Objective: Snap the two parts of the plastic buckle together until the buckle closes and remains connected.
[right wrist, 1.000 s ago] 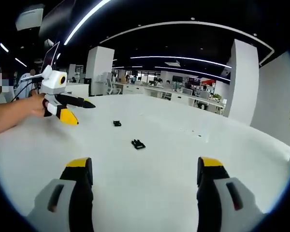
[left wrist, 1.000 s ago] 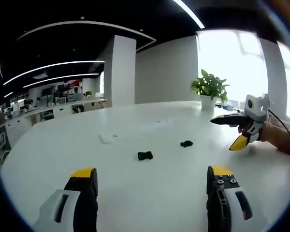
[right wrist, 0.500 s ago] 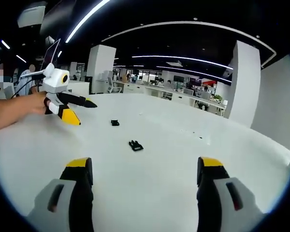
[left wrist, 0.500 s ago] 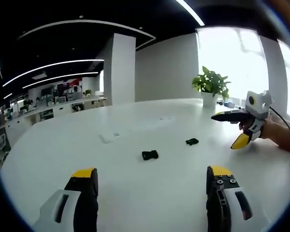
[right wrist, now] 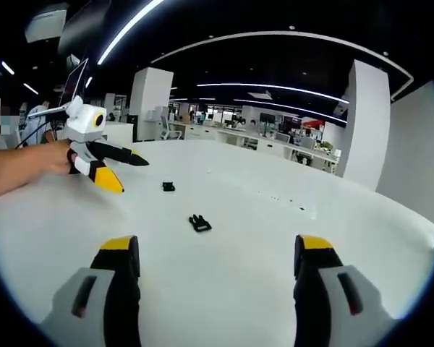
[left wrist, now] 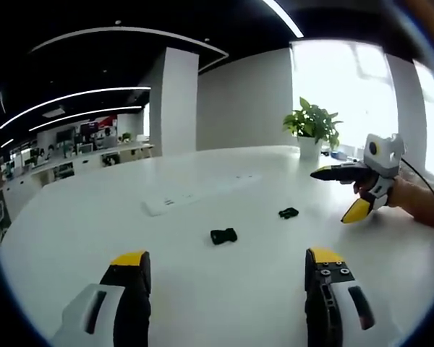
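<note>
Two small black buckle parts lie apart on the white table [left wrist: 94, 238]. In the left gripper view one part [left wrist: 223, 236] lies just ahead of my open left gripper [left wrist: 228, 260]; the other part [left wrist: 288, 212] lies further right, near my right gripper [left wrist: 331, 195], which a hand holds open above the table. In the right gripper view the nearer part [right wrist: 199, 223] sits ahead of my open right gripper [right wrist: 215, 246]. The farther part [right wrist: 168, 186] lies near my left gripper [right wrist: 132, 176], which stands open at the left. Nothing is between either pair of jaws.
A flat white strip [left wrist: 166, 204] lies on the table beyond the buckle parts. A potted plant [left wrist: 315, 130] stands at the table's far edge by the window. A white pillar [left wrist: 172, 101] and office desks [right wrist: 275, 144] stand behind.
Both views have shifted a little with the hands, and the buckle parts look slightly nearer in the right gripper view. The parts still lie apart and both grippers stay open.
</note>
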`<state>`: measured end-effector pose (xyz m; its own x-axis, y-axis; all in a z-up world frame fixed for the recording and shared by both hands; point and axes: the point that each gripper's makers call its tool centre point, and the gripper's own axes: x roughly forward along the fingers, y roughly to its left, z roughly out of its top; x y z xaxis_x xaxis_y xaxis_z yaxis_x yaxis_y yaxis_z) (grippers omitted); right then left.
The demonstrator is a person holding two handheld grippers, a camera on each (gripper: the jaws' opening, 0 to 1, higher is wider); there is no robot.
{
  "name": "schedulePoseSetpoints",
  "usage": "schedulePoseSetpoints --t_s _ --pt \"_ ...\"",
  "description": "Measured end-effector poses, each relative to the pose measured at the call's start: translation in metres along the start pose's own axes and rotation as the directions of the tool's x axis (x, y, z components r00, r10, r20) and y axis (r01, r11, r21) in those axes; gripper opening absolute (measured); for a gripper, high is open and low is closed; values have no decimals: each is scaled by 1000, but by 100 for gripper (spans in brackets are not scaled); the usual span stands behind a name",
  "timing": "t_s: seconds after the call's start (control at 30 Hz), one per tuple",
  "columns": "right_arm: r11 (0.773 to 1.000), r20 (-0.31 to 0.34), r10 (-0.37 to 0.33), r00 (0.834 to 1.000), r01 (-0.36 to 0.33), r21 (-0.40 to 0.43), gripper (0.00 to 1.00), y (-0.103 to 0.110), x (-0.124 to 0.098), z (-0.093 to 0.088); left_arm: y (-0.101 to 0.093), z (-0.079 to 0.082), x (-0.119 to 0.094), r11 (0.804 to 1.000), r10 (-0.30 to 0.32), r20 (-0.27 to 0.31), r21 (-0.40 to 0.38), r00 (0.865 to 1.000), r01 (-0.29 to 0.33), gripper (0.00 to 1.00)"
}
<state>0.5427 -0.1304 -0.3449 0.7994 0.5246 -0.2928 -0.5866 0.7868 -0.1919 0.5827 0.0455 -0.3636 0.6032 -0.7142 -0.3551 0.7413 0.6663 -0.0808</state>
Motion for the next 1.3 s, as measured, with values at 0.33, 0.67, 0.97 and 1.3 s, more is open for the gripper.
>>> schedulePoseSetpoints --t_s 0.33,0.67,0.97,1.3 --pt "1000 10 17 1000 -17 16 87 -4 11 3 8 5 7 1000 7 -1 4 1000 -7 84" --pt "1000 8 25 1000 -25 -2 85 -6 22 5 13 5 6 1000 11 -12 16 1000 -11 82" --pt "1000 13 16 1000 -16 7 85 -12 22 6 13 8 11 999 32 -24 35 999 -31 82" --pt "1000 31 3 1000 -3 3 87 -17 24 11 13 18 13 999 26 -11 39 1000 -26 77"
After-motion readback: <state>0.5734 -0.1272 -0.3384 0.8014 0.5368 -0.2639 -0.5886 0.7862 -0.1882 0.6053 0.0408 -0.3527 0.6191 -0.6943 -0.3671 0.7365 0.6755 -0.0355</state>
